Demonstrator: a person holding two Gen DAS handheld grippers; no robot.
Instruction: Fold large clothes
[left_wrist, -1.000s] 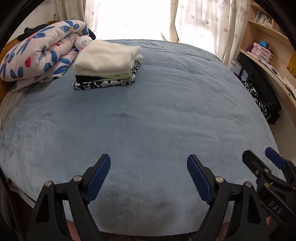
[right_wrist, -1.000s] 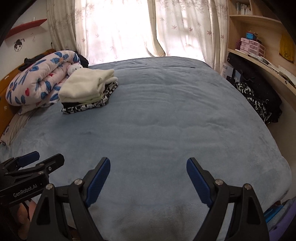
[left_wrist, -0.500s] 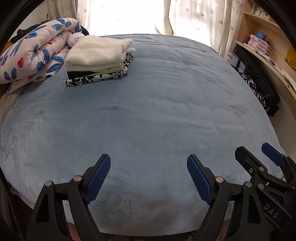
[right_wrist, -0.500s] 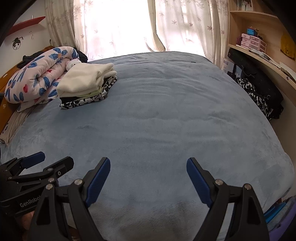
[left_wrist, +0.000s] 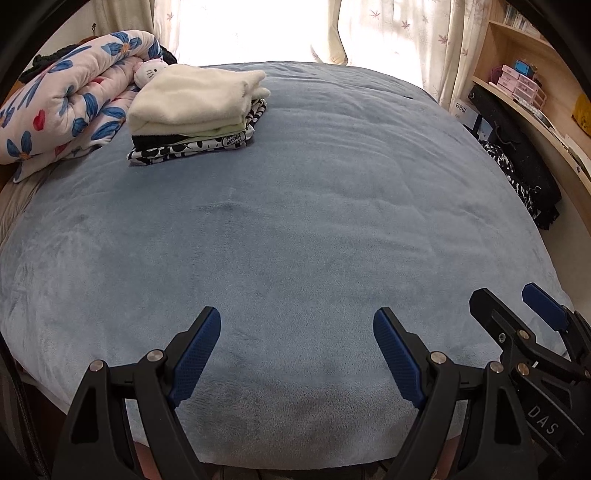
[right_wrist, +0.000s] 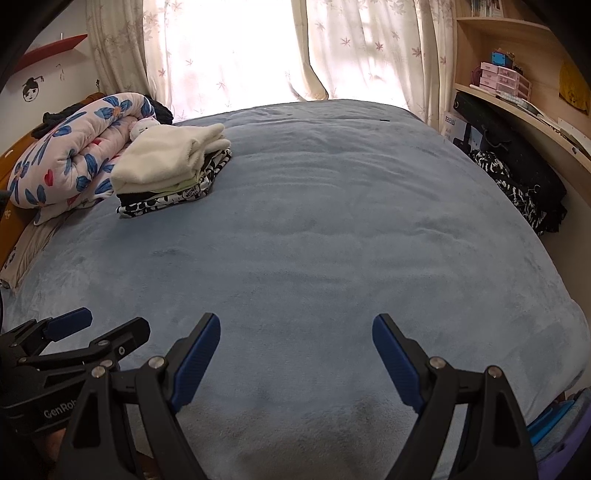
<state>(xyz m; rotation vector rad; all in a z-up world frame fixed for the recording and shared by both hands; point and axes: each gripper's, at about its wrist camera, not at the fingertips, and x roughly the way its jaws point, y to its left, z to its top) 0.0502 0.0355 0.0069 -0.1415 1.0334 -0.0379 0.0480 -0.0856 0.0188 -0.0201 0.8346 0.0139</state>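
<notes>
Blue plush blanket covers the whole bed, and on its far left side sits a stack of folded clothes (cream fleece on top, black-and-white print beneath), touching a rolled floral quilt. The left gripper and right gripper hover side by side over the near edge, each with jaws spread wide and holding nothing.

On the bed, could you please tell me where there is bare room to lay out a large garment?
The blue blanket is bare from the near edge by both open grippers to the curtains, and right to the dark clothes pile. The far-left corner is crowded: the folded stack sits against the floral quilt.
</notes>
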